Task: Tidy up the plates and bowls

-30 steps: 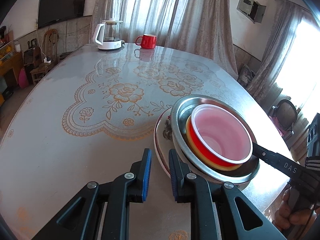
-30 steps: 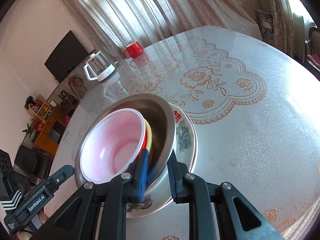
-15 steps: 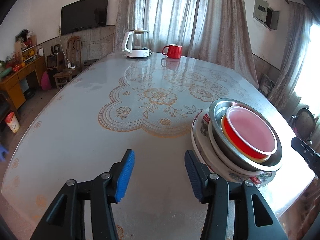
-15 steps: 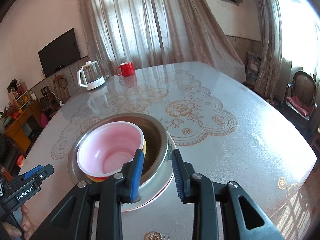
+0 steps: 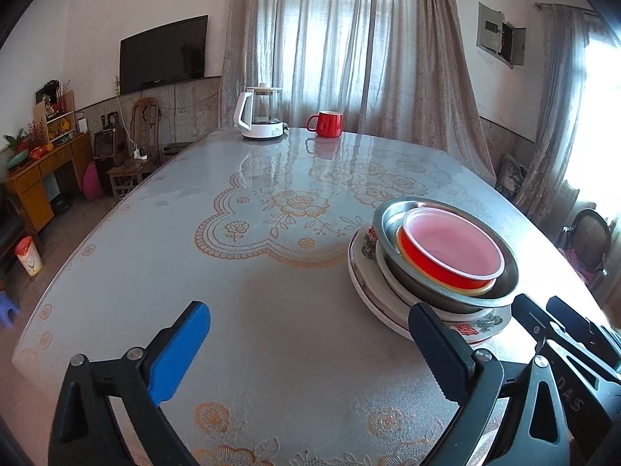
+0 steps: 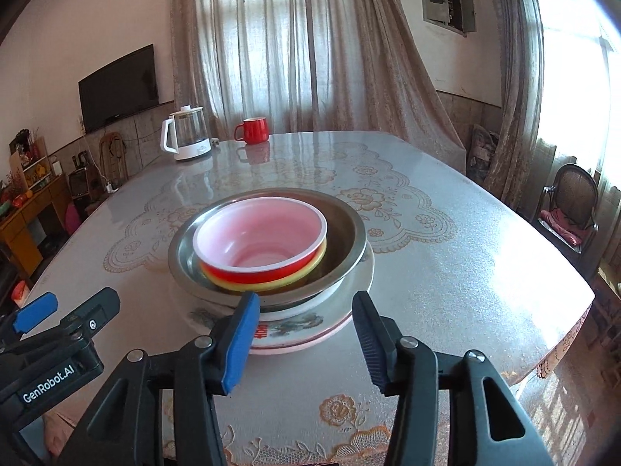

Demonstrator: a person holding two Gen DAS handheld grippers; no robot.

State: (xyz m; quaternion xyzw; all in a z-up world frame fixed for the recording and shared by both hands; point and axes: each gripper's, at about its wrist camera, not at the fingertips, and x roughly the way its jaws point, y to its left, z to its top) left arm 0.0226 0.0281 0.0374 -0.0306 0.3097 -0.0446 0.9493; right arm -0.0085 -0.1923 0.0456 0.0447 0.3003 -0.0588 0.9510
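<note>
A single nested stack is found near the table (image 5: 163, 256) edge closest to the cameras, resting on the patterned plastic cover beside the lace-pattern centrepiece. At the bottom a decorated plate (image 6: 295, 330) is seen; on it sits what appears to be a white dish, then a steel bowl (image 6: 349, 240), and inside that a yellow bowl (image 6: 295, 277) and a red bowl (image 6: 268, 233) with a pale pink interior. The red bowl is set off-centre within the steel bowl, toward its left in the right wrist view, and is slightly tilted. All pieces are stacked mouth-up, so the stack's axis is judged to stand roughly vertical; being round, the pieces have no long axis across the table. The left gripper (image 5: 310, 349) is observed with its jaws opening, spread wide, with nothing between them; its right finger lies just before the plate's rim, and contact cannot be confirmed. The right gripper (image 6: 306, 330) is likewise opening, its jaws standing part-way apart in front of the stack, pressing on nothing. No loose plate or bowl is visible elsewhere on the table; only a kettle (image 5: 261, 112) and a red mug (image 5: 326, 123) are noted at the far end, well apart from the stack. The gathering is therefore judged essentially complete, with at most a centring of the red bowl left to be done
</note>
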